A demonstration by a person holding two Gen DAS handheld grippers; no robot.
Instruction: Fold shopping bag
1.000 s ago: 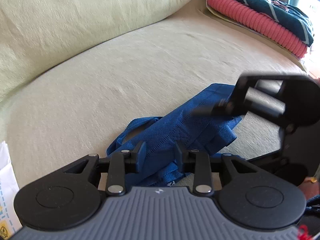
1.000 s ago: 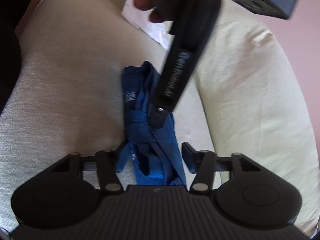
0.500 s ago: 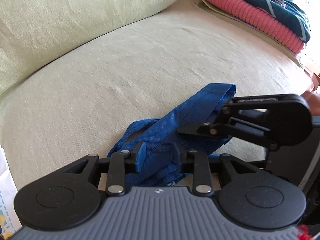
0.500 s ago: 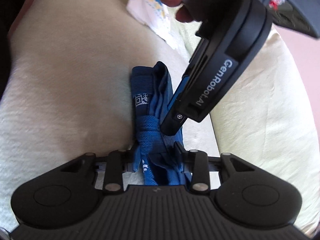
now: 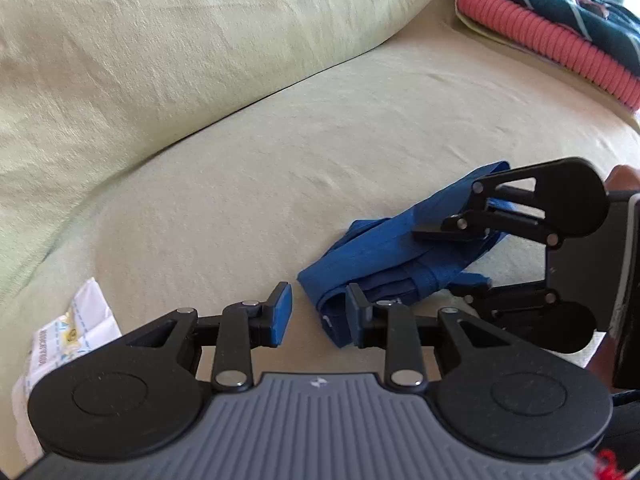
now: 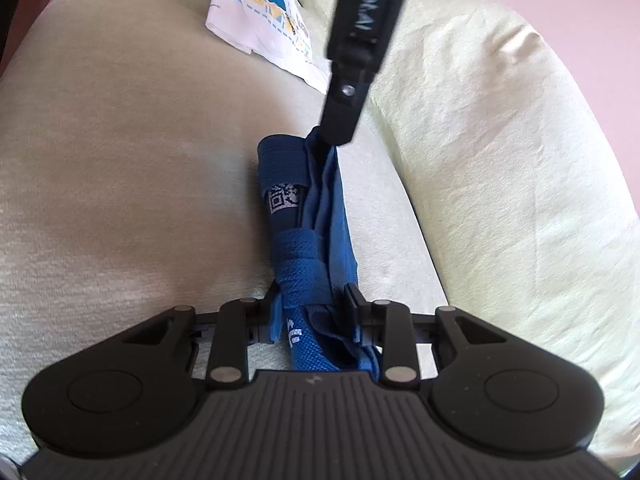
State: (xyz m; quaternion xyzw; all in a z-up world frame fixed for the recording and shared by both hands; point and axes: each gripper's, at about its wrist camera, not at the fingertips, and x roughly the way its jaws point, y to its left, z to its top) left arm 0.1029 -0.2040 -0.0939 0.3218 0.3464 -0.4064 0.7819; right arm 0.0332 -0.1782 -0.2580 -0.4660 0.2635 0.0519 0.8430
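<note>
Jaws of the right gripper (image 6: 314,312) pinch one end of the blue shopping bag (image 6: 308,216), having just been closing on the bunched fabric and strap that fill the gap at the bottom centre of the right wrist frame. Jaws of the left gripper (image 5: 316,312) stand spread with nothing between them; the bag's near end lies just beside the right-hand pad, at lower centre of the left wrist frame, and whether it touches cannot be told. The bag, gathered into a narrow, rumpled bundle, rests on the pale green sofa seat (image 5: 248,184). A back cushion (image 5: 180,48) fills the upper left, and stacked folded textiles (image 5: 560,20) sit at upper right. A white printed bag (image 6: 260,24) lies at the top of the right wrist frame. The folding looks well along: the bag is compacted lengthwise, yet loose and uneven, probably needing a final fold and tidying.
</note>
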